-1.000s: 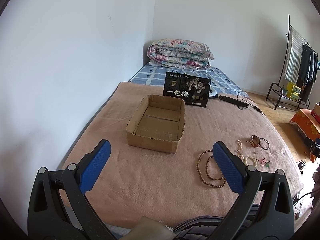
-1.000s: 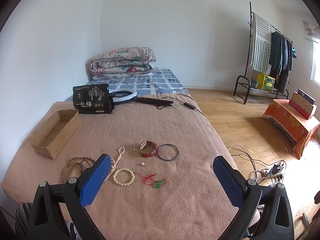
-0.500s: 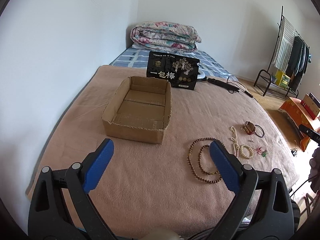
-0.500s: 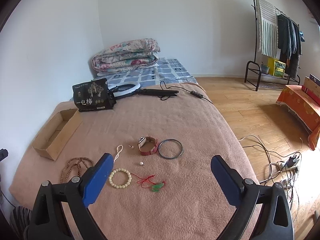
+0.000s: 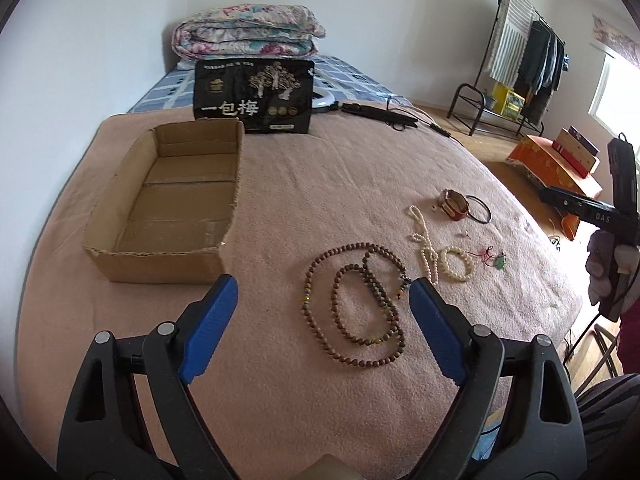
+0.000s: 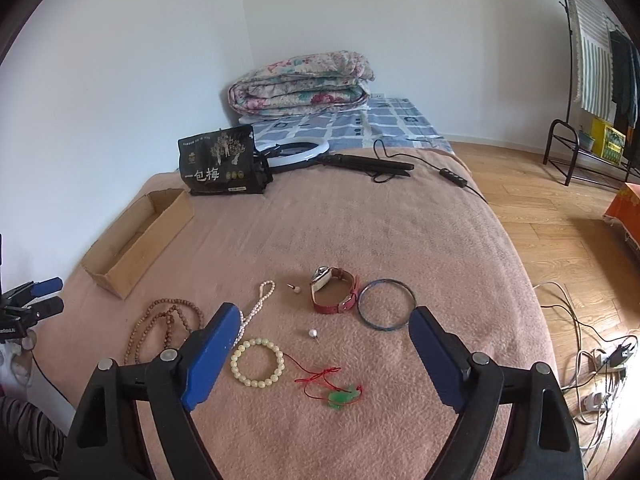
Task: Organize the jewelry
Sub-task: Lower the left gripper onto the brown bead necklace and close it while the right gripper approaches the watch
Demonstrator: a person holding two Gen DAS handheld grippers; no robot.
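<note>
I have the left gripper point(image 5: 322, 294) hovering low over the pink blanket point(image 5: 320, 184), its 2 blue pads spread wide and holding nothing. The wooden bead necklace point(image 5: 356, 308) lies coiled between the fingertips, nearer the right-hand pad. My right gripper point(image 6: 322, 324) hangs over the blanket too, jaws equally wide and empty, tilted down at the scattered pieces.

Closest to the right gripper lie the jade pendant on red cord point(image 6: 340, 396) and the cream bead bracelet point(image 6: 258, 362), the bracelet just beside the left pad. Between the pads sits a small pearl earring point(image 6: 312, 333). Past that are the pearl strand point(image 6: 256, 306), the red-strapped watch point(image 6: 334, 290) and the dark bangle point(image 6: 386, 304), watch and bangle touching.

Further left, the cardboard box point(image 5: 168, 204) sits open with only its bare floor showing. Behind it stands the black snack bag point(image 5: 254, 96), then the ring light point(image 6: 298, 152) and the folded quilt point(image 6: 300, 82) against the wall.

Compared with 1 second ago, both grippers have dropped and pushed forward: the necklace, then partly hidden behind the left gripper's right-hand pad, now shows in the gap between the pads.
</note>
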